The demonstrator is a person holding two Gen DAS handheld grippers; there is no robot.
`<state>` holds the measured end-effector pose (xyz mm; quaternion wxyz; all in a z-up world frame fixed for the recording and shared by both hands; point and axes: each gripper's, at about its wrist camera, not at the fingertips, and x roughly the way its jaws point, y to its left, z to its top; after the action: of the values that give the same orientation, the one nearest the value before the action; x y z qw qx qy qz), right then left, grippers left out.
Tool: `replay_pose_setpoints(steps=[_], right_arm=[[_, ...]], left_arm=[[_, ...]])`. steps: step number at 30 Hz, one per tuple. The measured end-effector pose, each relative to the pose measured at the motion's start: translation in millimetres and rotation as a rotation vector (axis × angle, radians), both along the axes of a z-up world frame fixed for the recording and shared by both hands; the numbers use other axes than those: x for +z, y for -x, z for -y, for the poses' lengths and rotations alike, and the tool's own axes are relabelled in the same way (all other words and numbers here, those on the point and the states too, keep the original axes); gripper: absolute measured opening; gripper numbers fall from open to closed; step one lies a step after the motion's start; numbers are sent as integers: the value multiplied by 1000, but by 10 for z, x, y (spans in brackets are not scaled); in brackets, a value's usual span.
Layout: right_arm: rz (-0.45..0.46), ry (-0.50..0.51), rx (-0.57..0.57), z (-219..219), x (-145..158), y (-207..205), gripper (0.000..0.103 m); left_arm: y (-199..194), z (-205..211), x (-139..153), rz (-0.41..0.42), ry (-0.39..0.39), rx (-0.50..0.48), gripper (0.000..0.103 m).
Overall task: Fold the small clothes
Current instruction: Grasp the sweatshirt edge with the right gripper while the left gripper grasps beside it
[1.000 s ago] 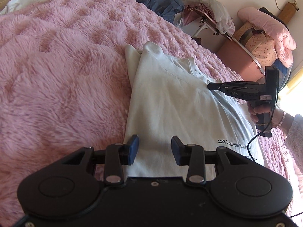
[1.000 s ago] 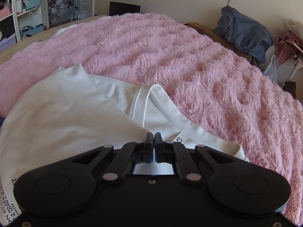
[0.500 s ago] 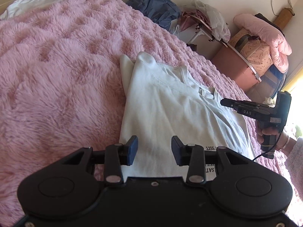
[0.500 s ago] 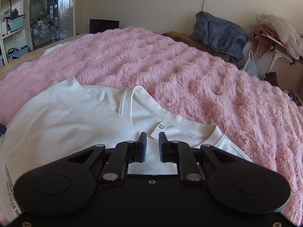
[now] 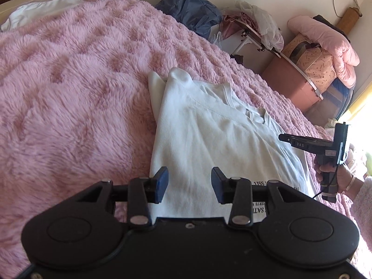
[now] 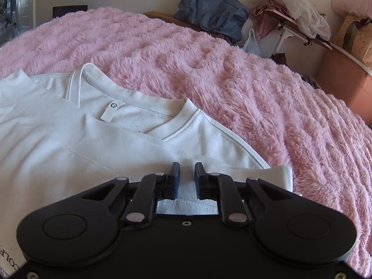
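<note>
A white T-shirt (image 5: 209, 139) lies on the pink fluffy blanket (image 5: 69, 93), with one side folded over its middle. Its collar and label show in the right wrist view (image 6: 130, 116). My left gripper (image 5: 188, 181) is open and empty, just above the shirt's near hem by the black printed text. My right gripper (image 6: 186, 176) is open with a narrow gap, empty, above the shirt's right sleeve edge. It also shows in the left wrist view (image 5: 282, 137), held off the shirt's right side.
The pink blanket (image 6: 232, 81) covers the whole bed. A white cloth (image 5: 41, 11) lies at the far left corner. Beyond the bed stand a blue bag (image 5: 190, 11), a small table with clothes (image 5: 255, 28) and boxes with a pink quilt (image 5: 325, 46).
My right gripper opened, let go of the shirt near the collar and drew back to the right. My left gripper stayed open and pulled back slightly.
</note>
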<state>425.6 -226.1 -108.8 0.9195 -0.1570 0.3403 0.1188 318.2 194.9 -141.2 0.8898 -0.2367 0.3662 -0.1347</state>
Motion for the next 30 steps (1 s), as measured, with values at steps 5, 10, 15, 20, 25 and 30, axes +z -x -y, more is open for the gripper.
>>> replay_pose_setpoints(steps=[5,10,15,20,25,30], right_arm=[[32,-126,99,-290,286,526,21],[95,-111,298,-912,351,1307,41],[8,-219,391,-1420,241,1837,47],[63,-101,488,-1980,24,2330,47],[61,-26,517,-2276,-111,2454,47],[112,151,536,-2480,-301,2520,47]], left_arm=[[-244,-200,216,34,21,42,45],[-575,-324,431,61,-12,31,46],[-857,-499,387,30,33,60,47],[-1042,-584,188,-23,57,81,47],[-1166,-585,-14,-63,65,69,47],[-1279,-501,-114,-76,37,58,47]])
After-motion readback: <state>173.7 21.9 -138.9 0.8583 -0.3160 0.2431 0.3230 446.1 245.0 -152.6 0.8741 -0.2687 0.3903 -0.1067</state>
